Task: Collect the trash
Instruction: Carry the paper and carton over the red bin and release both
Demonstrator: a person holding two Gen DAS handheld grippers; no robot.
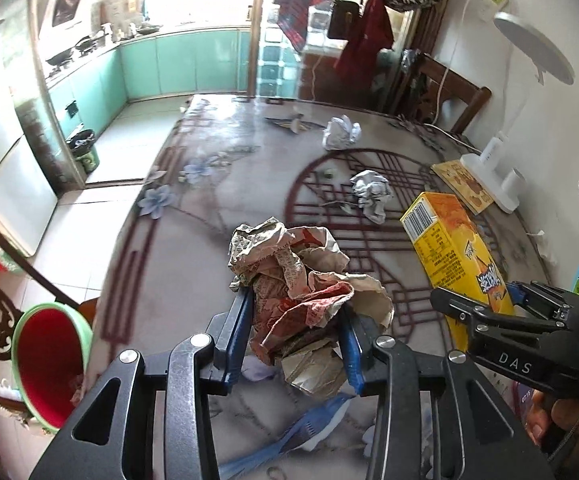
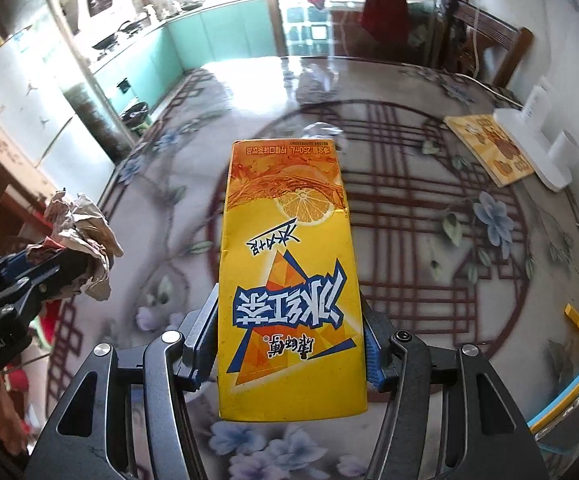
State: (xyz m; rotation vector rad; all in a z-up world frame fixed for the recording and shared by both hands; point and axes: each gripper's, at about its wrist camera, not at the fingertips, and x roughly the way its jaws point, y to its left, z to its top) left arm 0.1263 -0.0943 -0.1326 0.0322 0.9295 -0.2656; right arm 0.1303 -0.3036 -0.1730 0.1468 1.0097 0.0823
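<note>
Lower left of the left wrist view: red bin with green rim, beside the counter edge, below counter level. Centre bottom: left hand-held gripper, clenched on a crumpled paper wad, brownish with red print, blue pads pressing both sides, wad raised above the patterned counter. Beyond, upper centre: white crumpled paper ball lying on the counter; nearer and slightly right, second crumpled white-grey paper ball, inside the dark red lattice circle printed on the counter. Right of centre: yellow drink carton, tilted, barcode end toward the far side, near end gripped by the right hand-held gripper entering from the right edge. Far right: white desk lamp with its base on the counter, overlapping a yellow board.

Left edge of the right wrist view: left hand-held gripper with the crumpled paper wad bulging from its tips. Centre: right hand-held gripper grasping the yellow drink carton by its two sides, carton pointing away along the fingers, print upside down, lemon slice picture near the far end. Right: yellow board under the white desk lamp base. Lower right corner: blue and yellow object, cut off, identity unclear.
</note>
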